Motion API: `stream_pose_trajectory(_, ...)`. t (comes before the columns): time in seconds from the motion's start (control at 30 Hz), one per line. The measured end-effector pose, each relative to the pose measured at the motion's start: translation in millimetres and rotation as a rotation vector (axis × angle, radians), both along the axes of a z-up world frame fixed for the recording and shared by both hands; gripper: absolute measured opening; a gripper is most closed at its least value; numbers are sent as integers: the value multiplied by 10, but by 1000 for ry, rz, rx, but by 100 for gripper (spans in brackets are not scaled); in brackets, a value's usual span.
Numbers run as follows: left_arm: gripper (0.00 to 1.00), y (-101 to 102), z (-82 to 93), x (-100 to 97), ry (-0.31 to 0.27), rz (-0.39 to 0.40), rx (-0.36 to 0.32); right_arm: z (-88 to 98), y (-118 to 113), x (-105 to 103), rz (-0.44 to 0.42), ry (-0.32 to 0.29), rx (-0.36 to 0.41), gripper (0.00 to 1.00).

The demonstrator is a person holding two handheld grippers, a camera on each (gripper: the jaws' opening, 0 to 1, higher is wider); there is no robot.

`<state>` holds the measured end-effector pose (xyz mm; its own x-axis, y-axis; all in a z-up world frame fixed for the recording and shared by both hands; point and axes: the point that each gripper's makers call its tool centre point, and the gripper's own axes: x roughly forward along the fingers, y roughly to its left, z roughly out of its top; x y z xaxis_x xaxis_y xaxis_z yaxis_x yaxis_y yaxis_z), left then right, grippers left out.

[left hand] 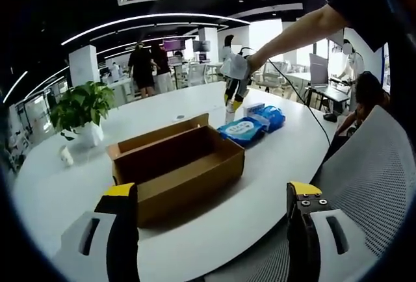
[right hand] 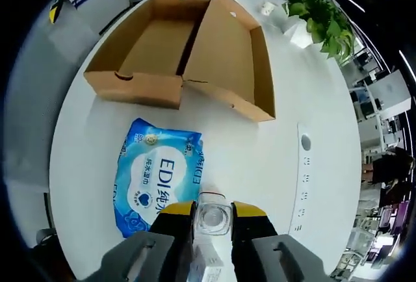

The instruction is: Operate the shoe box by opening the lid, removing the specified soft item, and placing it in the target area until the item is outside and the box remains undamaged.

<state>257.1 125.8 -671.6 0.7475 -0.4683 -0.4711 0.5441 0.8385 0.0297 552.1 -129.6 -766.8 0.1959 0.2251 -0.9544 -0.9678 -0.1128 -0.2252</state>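
An open brown cardboard shoe box [left hand: 175,165] lies on the white table, its lid folded flat beside the tray [right hand: 175,41]; what I see of the inside looks bare. A blue pack of wipes [right hand: 159,175] lies on the table just beyond the box [left hand: 246,128], with a second blue pack [left hand: 270,116] behind it. My left gripper [left hand: 211,230] hangs wide open in front of the box, holding nothing. My right gripper [right hand: 213,214], raised over the packs in a person's hand [left hand: 233,90], is shut on a small clear-and-white item [right hand: 213,220].
A potted plant [left hand: 81,110] and a small white object [left hand: 67,157] stand left of the box. A socket strip [right hand: 302,165] is set in the tabletop. A grey mesh chair [left hand: 370,178] stands at the near table edge. People stand and sit in the office behind.
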Motion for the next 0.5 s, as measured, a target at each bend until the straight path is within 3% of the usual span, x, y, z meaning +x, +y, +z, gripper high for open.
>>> stream_pose_trajectory(0.5,98,11,-17,2,7,3,2,119,8,157,-50,-13,40,18)
